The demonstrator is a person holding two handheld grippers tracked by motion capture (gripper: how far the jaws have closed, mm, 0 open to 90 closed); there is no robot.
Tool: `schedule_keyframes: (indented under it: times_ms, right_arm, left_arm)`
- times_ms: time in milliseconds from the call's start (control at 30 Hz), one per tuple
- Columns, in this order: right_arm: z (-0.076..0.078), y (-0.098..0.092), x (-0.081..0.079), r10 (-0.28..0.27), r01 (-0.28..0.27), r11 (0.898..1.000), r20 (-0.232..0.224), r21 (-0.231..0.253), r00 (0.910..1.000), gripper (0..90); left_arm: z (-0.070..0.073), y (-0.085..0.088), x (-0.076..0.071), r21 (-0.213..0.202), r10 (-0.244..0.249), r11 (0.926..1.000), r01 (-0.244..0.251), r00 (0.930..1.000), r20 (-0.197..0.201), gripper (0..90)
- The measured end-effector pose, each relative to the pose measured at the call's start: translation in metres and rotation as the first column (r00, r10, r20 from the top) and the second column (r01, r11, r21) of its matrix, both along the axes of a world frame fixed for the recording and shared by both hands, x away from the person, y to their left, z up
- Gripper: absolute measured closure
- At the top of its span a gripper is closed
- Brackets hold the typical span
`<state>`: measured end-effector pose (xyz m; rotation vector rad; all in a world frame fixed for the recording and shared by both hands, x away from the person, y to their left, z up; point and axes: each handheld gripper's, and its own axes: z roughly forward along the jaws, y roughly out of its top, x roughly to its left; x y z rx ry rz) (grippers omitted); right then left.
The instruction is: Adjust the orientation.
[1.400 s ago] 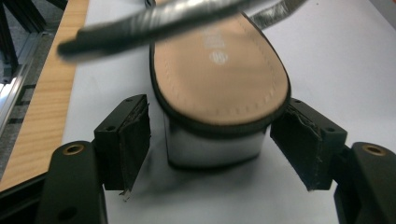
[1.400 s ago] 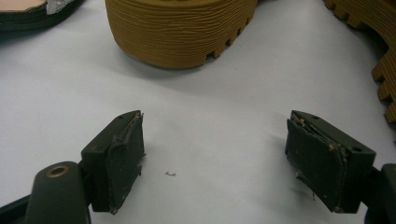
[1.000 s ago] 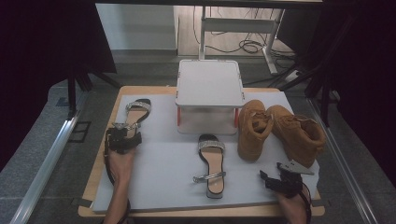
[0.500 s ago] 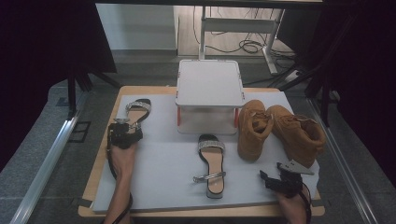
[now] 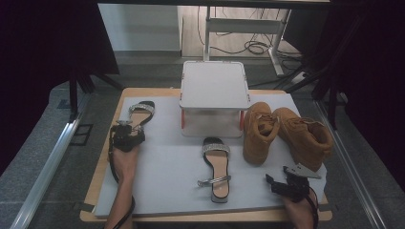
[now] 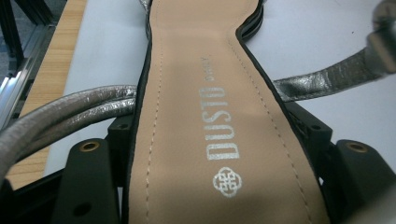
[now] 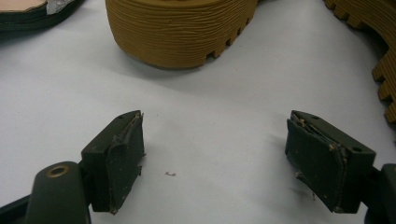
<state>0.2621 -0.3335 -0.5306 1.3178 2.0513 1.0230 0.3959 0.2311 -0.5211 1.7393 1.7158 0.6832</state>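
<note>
A silver-strapped sandal (image 5: 141, 112) with a tan insole (image 6: 205, 116) lies at the mat's far left. My left gripper (image 5: 128, 129) sits at its heel end. Its jaws have just been closing, and both pads now rest against the black sole edges (image 6: 210, 130). A second matching sandal (image 5: 216, 164) lies in the middle of the mat. My right gripper (image 5: 279, 183) rests near the front right corner, open with bare mat between its pads (image 7: 215, 154). It faces the ribbed sole of a tan boot (image 7: 182, 28).
Two tan suede boots (image 5: 258, 133) (image 5: 305, 136) stand at the right. A white lidded box (image 5: 214, 95) sits at the back centre. A white mat (image 5: 167, 162) covers the wooden table (image 5: 102, 167). A metal rail (image 5: 43, 181) runs along the left.
My left gripper has edged forward over the sandal's heel and its jaws have come in against the sole. The right gripper has stayed put.
</note>
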Motion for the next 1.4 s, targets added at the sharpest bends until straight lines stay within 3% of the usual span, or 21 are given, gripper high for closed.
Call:
schedule_keyframes:
  times_ms: [733,1400]
  right_arm:
    - [0.000,0.000,0.000,-0.001,0.001,1.000,0.000,0.001,1.0000,20.4]
    - [0.000,0.000,0.000,-0.001,0.001,1.000,-0.002,0.000,1.0000,20.4]
  left_arm:
    - [0.007,0.005,-0.026,-0.039,-0.068,0.9968,0.070,0.9963,0.052,37.8]
    - [0.027,-0.012,-0.073,-0.025,-0.170,0.9845,0.173,0.9805,0.098,38.0]
